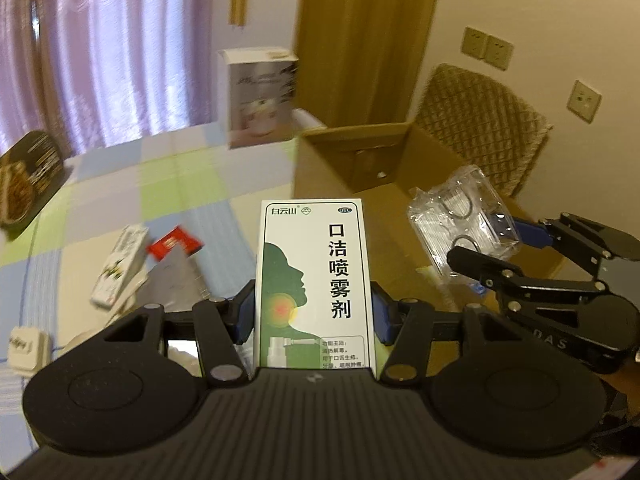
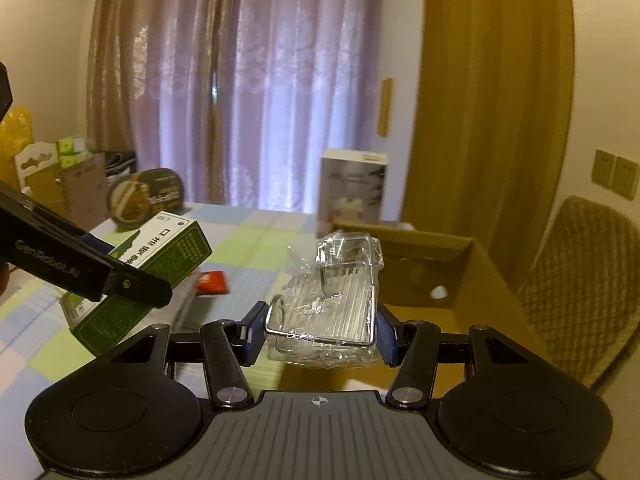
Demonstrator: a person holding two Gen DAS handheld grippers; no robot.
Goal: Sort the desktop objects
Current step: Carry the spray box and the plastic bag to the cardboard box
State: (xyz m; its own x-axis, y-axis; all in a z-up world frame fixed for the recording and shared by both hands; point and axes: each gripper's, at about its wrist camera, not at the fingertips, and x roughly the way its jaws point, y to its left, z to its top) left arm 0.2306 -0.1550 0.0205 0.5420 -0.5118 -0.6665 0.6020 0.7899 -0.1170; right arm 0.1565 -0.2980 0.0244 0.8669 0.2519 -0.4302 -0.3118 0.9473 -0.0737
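My left gripper (image 1: 314, 314) is shut on a white and green spray box (image 1: 314, 280), held upright above the checked tablecloth. In the right wrist view the same spray box (image 2: 160, 256) shows at left, with the left gripper's fingers (image 2: 132, 284) across it. My right gripper (image 2: 322, 334) is shut on a clear plastic-wrapped packet (image 2: 332, 304) with metal rings inside. The left wrist view shows that packet (image 1: 464, 220) at the right, in the right gripper (image 1: 490, 242), in front of the open cardboard box (image 1: 360, 160). Both held items hang close to the box's near edge.
On the cloth at left lie a small white carton (image 1: 118, 268), a red packet (image 1: 174, 244), a silver pouch (image 1: 172, 284) and a white cube (image 1: 26, 350). A tall white box (image 1: 260, 96) and a dark round tin (image 1: 28, 176) stand further back. A woven chair (image 1: 484, 124) is behind the cardboard box.
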